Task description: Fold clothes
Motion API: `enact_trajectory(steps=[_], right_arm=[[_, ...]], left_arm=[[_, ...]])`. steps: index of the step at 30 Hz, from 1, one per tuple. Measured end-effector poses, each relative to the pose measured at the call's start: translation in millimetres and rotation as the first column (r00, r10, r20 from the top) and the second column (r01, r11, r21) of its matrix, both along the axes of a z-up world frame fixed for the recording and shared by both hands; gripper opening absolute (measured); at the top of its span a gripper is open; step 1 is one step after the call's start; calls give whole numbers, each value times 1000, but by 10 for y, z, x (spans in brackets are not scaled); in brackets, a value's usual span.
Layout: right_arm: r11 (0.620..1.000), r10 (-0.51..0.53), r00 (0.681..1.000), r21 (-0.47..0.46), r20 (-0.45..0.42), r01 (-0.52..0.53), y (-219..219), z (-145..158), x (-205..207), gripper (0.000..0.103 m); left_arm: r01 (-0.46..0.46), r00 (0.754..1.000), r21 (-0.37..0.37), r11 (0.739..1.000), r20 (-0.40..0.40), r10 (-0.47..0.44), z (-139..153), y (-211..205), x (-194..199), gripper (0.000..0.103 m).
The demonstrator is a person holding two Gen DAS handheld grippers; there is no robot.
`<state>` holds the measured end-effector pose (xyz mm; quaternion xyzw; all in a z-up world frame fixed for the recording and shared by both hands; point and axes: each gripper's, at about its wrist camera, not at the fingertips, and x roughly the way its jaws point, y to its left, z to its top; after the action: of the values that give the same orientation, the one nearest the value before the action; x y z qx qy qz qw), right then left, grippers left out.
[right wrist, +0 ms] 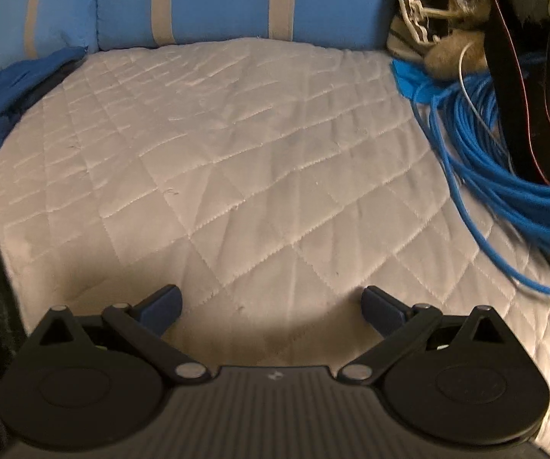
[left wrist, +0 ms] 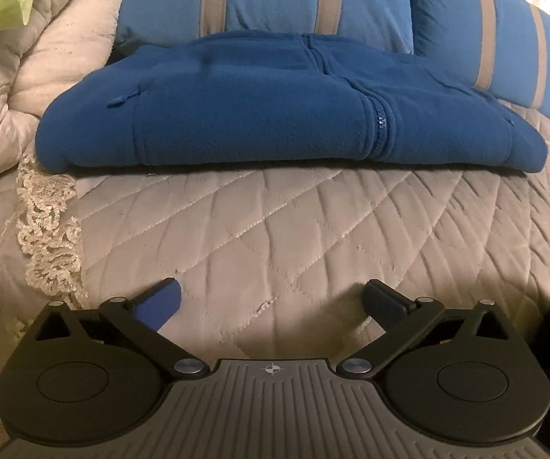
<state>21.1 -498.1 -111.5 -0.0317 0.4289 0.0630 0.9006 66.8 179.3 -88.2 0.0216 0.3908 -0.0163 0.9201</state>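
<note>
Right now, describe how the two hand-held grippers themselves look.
Both look alike. The left hand-held gripper has a grey ribbed body bearing a small crosshair mark, two round black side housings, black link arms on silver pivot pins, and blue-padded fingers. The right hand-held gripper shows the same ribbed body, housings, pins and blue pads. No cables or sleeves show.

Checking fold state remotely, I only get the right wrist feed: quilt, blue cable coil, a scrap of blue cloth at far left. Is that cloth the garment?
Observer: Yes. In the left wrist view it is a blue fleece jacket, lying folded on the quilt.
Operator: Zipper shut?
Observer: The zipper looks closed down the front.
Operator: Left claw on it?
Observer: No. The left claw is open with nothing between its fingers, short of the jacket's near edge.
</note>
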Motion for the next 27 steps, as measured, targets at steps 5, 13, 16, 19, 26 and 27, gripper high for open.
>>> enact_trajectory(steps=[5, 13, 16, 19, 26, 27], right_arm=[[1000, -23, 999, 0, 25, 23, 34, -15, 95, 103], [998, -70, 995, -4, 67, 70, 109, -48, 269, 103], [997, -75, 994, -8, 76, 76, 124, -49, 342, 103], [997, -80, 993, -10, 84, 81, 133, -52, 413, 103], [994, -105, 989, 9, 102, 105, 126, -66, 570, 103], [994, -109, 989, 11, 103, 108, 126, -67, 593, 103]], left_arm=[[9, 1000, -1, 1000, 5, -9, 17, 29, 95, 103], [-10, 1000, 4, 1000, 27, 10, -1, -2, 356, 103], [-12, 999, 1, 1000, 30, 12, -6, 14, 466, 103], [-14, 999, -3, 1000, 38, 14, -23, 26, 549, 103], [-14, 999, 3, 1000, 44, 14, -31, 7, 750, 103], [-12, 999, 6, 1000, 44, 12, -33, -1, 772, 103]])
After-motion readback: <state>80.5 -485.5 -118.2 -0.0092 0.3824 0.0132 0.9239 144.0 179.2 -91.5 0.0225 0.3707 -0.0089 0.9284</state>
